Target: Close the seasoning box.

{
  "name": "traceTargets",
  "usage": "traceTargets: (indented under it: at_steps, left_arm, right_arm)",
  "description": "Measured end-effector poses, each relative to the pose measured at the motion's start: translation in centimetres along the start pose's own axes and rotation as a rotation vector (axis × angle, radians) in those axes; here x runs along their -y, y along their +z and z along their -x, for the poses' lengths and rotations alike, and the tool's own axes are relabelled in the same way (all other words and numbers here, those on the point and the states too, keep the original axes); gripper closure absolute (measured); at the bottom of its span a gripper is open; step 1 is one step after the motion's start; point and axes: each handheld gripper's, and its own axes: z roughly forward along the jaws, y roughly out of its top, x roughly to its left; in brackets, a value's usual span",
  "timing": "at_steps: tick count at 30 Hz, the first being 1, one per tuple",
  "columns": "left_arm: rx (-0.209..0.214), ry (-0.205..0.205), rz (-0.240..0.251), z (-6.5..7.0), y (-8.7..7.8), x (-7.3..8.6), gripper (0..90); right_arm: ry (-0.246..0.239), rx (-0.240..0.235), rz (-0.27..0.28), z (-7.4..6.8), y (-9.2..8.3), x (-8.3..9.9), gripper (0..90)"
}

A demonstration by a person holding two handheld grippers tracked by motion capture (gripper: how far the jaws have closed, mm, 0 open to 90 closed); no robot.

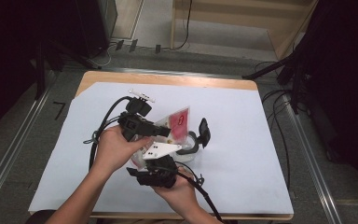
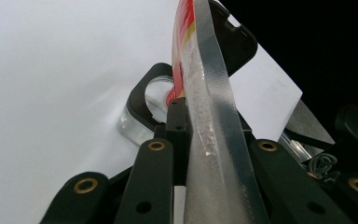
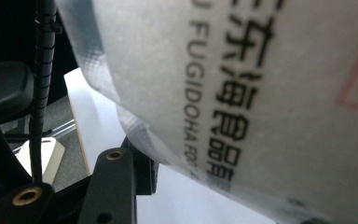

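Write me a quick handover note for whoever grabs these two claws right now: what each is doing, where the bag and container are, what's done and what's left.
Left claw: shut on the sealed edge of the clear bag.
Right claw: at the bag's lower part; grip unclear.
Bag hangs tilted over the clear container with a black-rimmed flip lid, open, on the white sheet.
Done: bag lifted, lid open.
Left: probably opening the bag and emptying it into the container.
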Motion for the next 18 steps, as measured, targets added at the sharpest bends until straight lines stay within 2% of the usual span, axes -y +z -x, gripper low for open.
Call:
traceTargets:
  at_steps: [3,5,9,18]
  left_arm:
    - [-0.007,0.015,-0.008,0.13,-0.01,-0.11,78.6]
    - [-0.016,0.022,-0.015,0.25,-0.02,-0.18,79.6]
    - [-0.018,0.023,-0.015,0.4,-0.04,-0.26,79.9]
    - [-0.01,0.022,-0.013,0.56,0.04,-0.34,78.1]
  right_arm:
    - [0.013,-0.013,0.003,0.1,-0.04,-0.03,55.7]
    - [0.003,-0.012,-0.001,0.07,0.01,-0.03,54.1]
    - [-0.013,-0.003,-0.006,-0.1,0.07,-0.06,55.6]
    - [0.01,-0.004,-0.003,-0.03,-0.1,-0.09,56.2]
